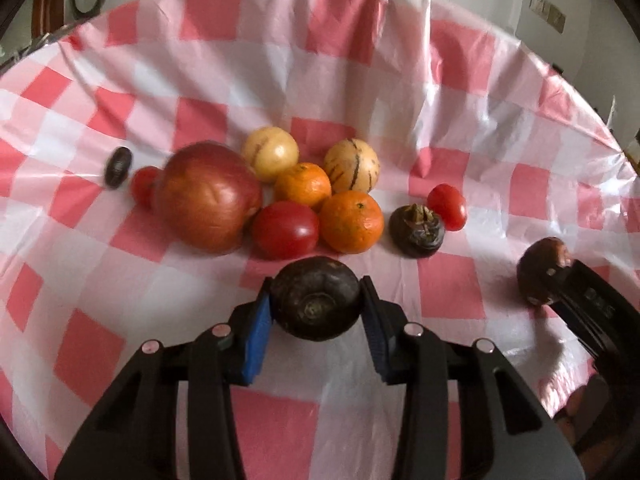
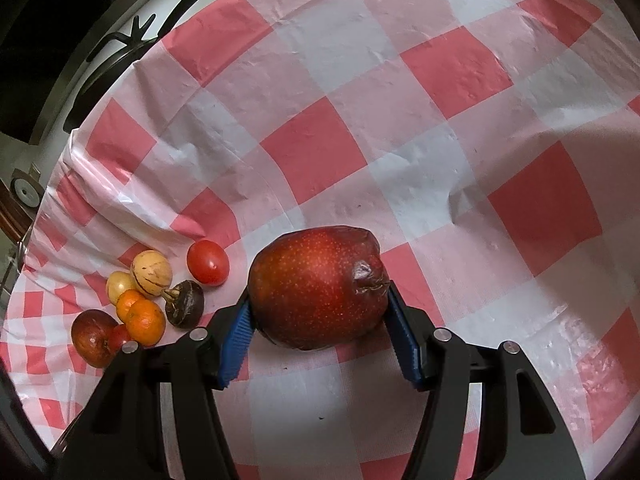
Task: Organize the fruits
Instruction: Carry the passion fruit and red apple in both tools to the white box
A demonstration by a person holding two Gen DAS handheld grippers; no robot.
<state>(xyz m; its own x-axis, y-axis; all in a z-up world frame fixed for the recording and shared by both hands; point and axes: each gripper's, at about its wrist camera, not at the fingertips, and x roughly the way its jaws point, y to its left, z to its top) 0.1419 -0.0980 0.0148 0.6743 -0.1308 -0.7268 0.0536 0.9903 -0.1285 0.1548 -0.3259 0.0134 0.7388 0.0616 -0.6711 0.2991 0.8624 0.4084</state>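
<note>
My left gripper has its blue pads clamped on a dark brown, round fruit, which sits squarely between the fingers against the red-and-white checked tablecloth. My right gripper grasps a large speckled red apple, its bruised end against the right-hand pad.

Beyond my left catch I count a cluster: one big red apple, two pale striped yellow fruits, two oranges and one red tomato, all touching or just beside one another. A second dark fruit with a stubby stem lies to the right, a small red tomato just behind it. Another small tomato and a tiny dark oval thing lie at the left.

I can read no writing or label anywhere.
</note>
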